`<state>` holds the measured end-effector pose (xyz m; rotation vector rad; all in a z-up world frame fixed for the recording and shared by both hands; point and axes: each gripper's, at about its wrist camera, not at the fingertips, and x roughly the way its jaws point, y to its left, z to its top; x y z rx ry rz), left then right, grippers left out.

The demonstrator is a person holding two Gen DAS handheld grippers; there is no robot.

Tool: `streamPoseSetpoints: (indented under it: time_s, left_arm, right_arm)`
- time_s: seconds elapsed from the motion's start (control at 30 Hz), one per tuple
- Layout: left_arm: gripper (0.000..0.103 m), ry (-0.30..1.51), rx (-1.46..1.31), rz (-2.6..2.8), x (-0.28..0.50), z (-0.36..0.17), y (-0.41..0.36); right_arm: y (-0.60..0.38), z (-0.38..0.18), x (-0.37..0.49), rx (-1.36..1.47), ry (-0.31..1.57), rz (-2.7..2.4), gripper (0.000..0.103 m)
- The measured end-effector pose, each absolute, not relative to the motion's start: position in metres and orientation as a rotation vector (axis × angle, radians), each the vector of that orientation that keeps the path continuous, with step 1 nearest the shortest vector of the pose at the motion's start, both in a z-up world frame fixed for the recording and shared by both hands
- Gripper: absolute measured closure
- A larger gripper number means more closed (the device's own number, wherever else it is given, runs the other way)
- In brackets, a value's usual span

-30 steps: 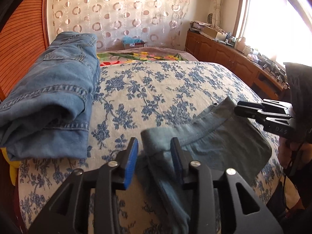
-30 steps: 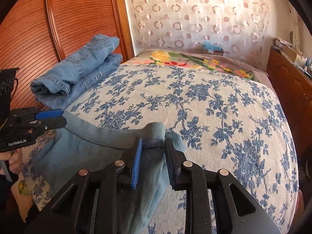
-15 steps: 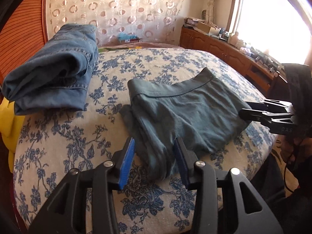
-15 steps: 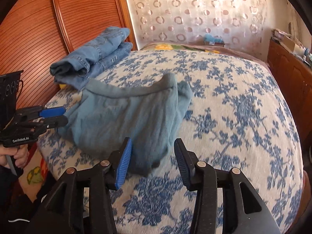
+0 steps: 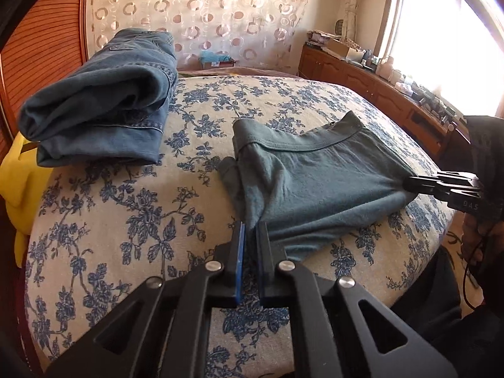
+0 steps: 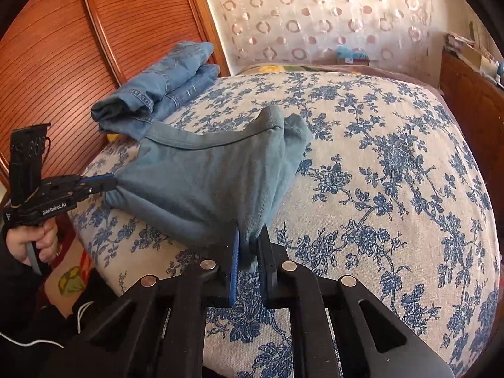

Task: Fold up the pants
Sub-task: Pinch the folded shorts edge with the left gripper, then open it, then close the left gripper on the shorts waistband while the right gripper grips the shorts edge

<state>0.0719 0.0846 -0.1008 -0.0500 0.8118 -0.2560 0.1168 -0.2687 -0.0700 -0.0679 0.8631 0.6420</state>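
Pants [image 5: 315,182] are being pinched at opposite corners by left tool [image 5: 249,230] and right tool [image 6: 250,236]; only the right view shows the hand [image 6: 30,239]; folded jeans [image 5: 104,100] are lying beyond on the floral bed [image 5: 126,220].

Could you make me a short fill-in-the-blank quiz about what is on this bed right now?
1. Both the left gripper and the right gripper are shut on the grey-blue cotton ____.
2. The folded blue denim jeans lie beside the ____ wooden headboard.
3. The cream bedspread has a blue ____ print.

Missing words: shorts; reddish; floral

grey-blue pants [image 5: 318,176], faded blue jeans [image 5: 104,94], blue-flowered cream bedspread [image 5: 132,220]
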Motion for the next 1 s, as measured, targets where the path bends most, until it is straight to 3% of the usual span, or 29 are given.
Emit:
streamPoseSetpoints:
  time_s: [0.13, 0.27, 0.43, 0.57, 0.7, 1.0]
  left_arm:
    - [0.095, 0.794, -0.035, -0.247, 0.069, -0.09, 0.082]
    - [0.073, 0.768, -0.019, -0.248, 0.072, -0.079, 0.081]
    - [0.063, 0.769, -0.007, -0.251, 0.088, -0.076, 0.076]
    - [0.057, 0.799, -0.003, -0.252, 0.107, -0.084, 0.072]
    - [0.04, 0.805, 0.001, -0.237, 0.121, -0.091, 0.071]
    - [0.039, 0.828, -0.002, -0.23, 0.141, -0.097, 0.072]
  right_arm:
    - [-0.269, -0.064, 0.116, -0.084, 0.846, 0.628, 0.088]
    - [-0.273, -0.054, 0.119, -0.1, 0.804, 0.578, 0.069]
    - [-0.271, -0.052, 0.139, -0.092, 0.803, 0.566, 0.057]
    - [-0.265, -0.055, 0.16, -0.08, 0.812, 0.566, 0.054]
    - [-0.256, -0.064, 0.18, -0.08, 0.844, 0.565, 0.053]
    - [-0.245, -0.07, 0.202, -0.091, 0.872, 0.566, 0.053]
